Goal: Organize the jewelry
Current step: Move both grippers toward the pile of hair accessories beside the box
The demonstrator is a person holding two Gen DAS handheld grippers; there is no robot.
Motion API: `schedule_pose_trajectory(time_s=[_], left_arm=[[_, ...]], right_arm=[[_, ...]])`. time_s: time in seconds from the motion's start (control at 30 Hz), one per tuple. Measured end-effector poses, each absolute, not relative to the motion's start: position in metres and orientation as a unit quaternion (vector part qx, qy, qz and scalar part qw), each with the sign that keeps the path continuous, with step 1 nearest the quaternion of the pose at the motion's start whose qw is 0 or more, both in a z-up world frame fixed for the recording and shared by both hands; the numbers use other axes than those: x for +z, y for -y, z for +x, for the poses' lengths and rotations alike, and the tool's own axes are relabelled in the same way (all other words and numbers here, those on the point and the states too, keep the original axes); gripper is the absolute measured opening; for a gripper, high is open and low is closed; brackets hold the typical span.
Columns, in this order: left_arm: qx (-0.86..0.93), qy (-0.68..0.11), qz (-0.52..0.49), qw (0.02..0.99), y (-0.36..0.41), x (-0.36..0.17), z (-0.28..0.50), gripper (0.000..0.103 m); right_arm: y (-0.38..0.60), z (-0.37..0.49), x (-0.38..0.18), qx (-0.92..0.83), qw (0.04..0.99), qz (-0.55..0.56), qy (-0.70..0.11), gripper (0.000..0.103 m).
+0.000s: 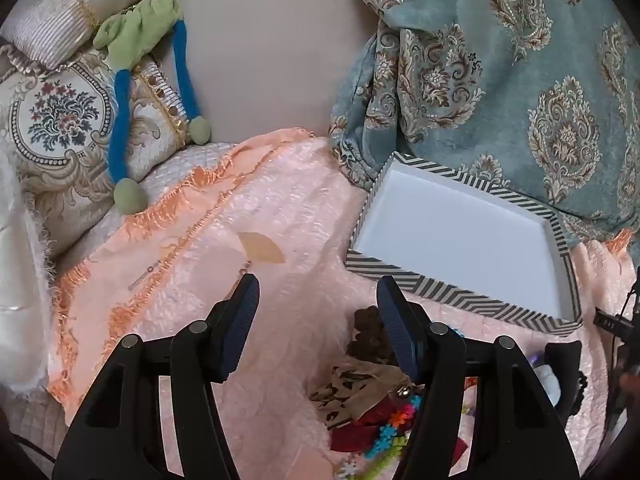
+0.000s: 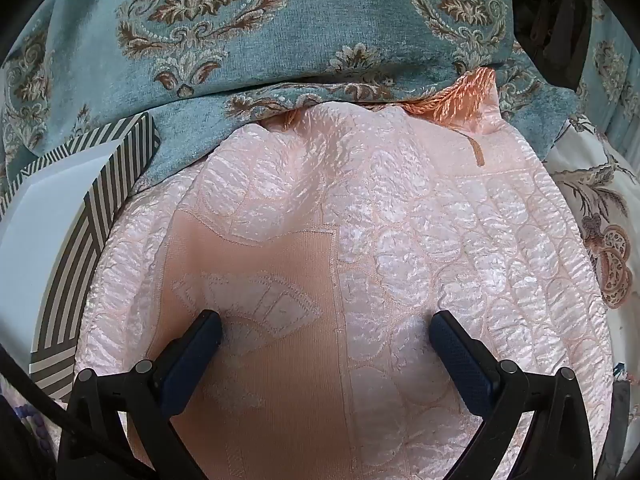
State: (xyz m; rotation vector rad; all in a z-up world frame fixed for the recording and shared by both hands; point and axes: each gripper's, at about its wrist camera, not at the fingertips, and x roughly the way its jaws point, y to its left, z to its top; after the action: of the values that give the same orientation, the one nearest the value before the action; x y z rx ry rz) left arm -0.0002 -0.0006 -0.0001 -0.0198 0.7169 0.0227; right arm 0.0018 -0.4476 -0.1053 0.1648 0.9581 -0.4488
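Both claws stood wide and empty. From the left wrist view, the left gripper (image 1: 318, 300) hung over the pink bedspread (image 1: 280, 220), its jaws apart with nothing between them; the right gripper (image 2: 326, 330) was spread wider still above bare quilting in the right wrist view.

Taking the striped tray (image 1: 452, 294) as landmark: nearest the camera, below the tray's front rim, lay the jewelry pile (image 1: 372, 400), a tangle of dark brown beads, a printed pouch and bright flower-shaped links, partly hidden behind the left claw's right finger. Left of the tray, farther out, a fan-shaped earring (image 1: 260, 250) lay alone on the spread. The tray's white floor looked empty, so the sorting seemed barely begun. Behind the tray rose the teal brocade cushion (image 1: 520, 100), and far to its left a green and blue plush toy (image 1: 152, 80).

The likely trouble: a pinch into the tangle could lift several linked pieces together, or snag the plush fabric. The flat earring might slip from the pads.
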Motion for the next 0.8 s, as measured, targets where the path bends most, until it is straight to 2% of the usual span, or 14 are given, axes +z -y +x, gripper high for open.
schedule_pose_trajectory(time_s=[0.23, 0.4, 0.8], left_arm=[[-0.003, -0.356, -0.003, 0.935, -0.002, -0.002, -0.003, 0.061], [0.001, -0.368, 0.000, 0.930, -0.006, -0.004, -0.009, 0.061], [-0.007, -0.364, -0.008, 0.931, -0.001, -0.001, -0.024, 0.061]], right_arm=[[0.434, -0.019, -0.090, -0.205, 0.852, 0.090, -0.474, 0.103], [0.375, -0.052, -0.054, -0.171, 0.864, 0.076, -0.467, 0.103], [0.240, -0.092, -0.022, -0.050, 0.895, 0.074, -0.438, 0.103]])
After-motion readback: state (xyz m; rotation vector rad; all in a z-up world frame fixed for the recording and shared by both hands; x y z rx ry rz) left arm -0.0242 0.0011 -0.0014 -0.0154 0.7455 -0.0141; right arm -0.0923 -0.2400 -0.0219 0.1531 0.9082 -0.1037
